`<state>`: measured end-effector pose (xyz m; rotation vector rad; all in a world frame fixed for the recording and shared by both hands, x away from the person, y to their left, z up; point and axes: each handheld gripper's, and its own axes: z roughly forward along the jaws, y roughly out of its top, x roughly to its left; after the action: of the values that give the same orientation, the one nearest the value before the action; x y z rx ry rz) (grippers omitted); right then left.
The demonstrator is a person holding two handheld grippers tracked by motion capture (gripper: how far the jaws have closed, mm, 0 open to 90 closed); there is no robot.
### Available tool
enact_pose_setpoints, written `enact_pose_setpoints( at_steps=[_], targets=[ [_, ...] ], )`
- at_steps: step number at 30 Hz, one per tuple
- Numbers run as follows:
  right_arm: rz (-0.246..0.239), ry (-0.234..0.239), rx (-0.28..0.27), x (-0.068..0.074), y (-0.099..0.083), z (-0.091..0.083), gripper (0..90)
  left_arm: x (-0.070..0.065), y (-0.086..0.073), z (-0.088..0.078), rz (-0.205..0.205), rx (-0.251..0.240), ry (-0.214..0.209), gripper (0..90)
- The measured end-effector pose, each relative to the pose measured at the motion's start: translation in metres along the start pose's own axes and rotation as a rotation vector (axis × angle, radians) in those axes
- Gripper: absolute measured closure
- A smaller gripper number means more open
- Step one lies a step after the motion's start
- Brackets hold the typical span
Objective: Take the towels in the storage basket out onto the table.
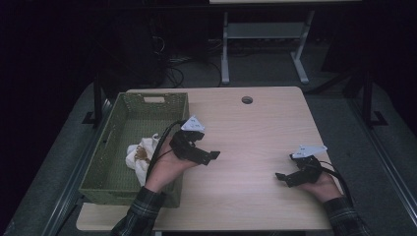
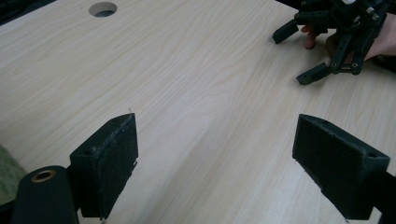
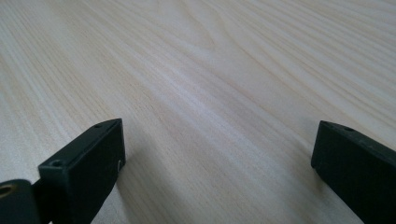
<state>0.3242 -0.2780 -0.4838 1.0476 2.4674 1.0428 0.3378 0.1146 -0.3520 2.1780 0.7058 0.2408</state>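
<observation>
My left gripper (image 1: pixel 212 156) hovers over the wooden table (image 1: pixel 255 132) just right of the green basket (image 1: pixel 110 147), jaws wide open and empty. In the left gripper view its two black pads (image 2: pixel 109 161) frame bare wood, with the right gripper (image 2: pixel 306 56) farther off at top right. My right gripper (image 1: pixel 284 178) rests low near the table's front right, also open with nothing between its pads (image 3: pixel 88 163). A crumpled white cloth (image 1: pixel 140 155) with a brown patch lies inside the basket.
A round cable hole (image 1: pixel 247 100) sits at the table's far edge. The basket takes up the table's left side. Behind the table stand another desk's white legs (image 1: pixel 225 49) and dark cables on the floor.
</observation>
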Motion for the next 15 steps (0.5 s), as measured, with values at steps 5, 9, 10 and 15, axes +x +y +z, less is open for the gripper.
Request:
enact_pose_setpoints(
  at_steps=[5,9,10,15],
  targets=[
    [-0.001,0.000,0.002,0.000,0.000,0.000,2.3,0.008,-0.003,-0.011,-0.021,-0.009,0.013,13.9],
    [-0.001,0.000,0.002,0.000,0.000,0.000,2.3,0.013,-0.005,-0.016,-0.025,-0.006,0.017,13.9],
    [0.001,0.001,0.001,0.000,0.000,0.000,2.3,0.015,-0.006,-0.018,-0.026,-0.007,0.019,13.9],
    [-0.001,0.000,0.002,0.000,0.000,0.000,2.3,0.021,-0.009,-0.027,-0.036,-0.015,0.023,14.0]
  ],
)
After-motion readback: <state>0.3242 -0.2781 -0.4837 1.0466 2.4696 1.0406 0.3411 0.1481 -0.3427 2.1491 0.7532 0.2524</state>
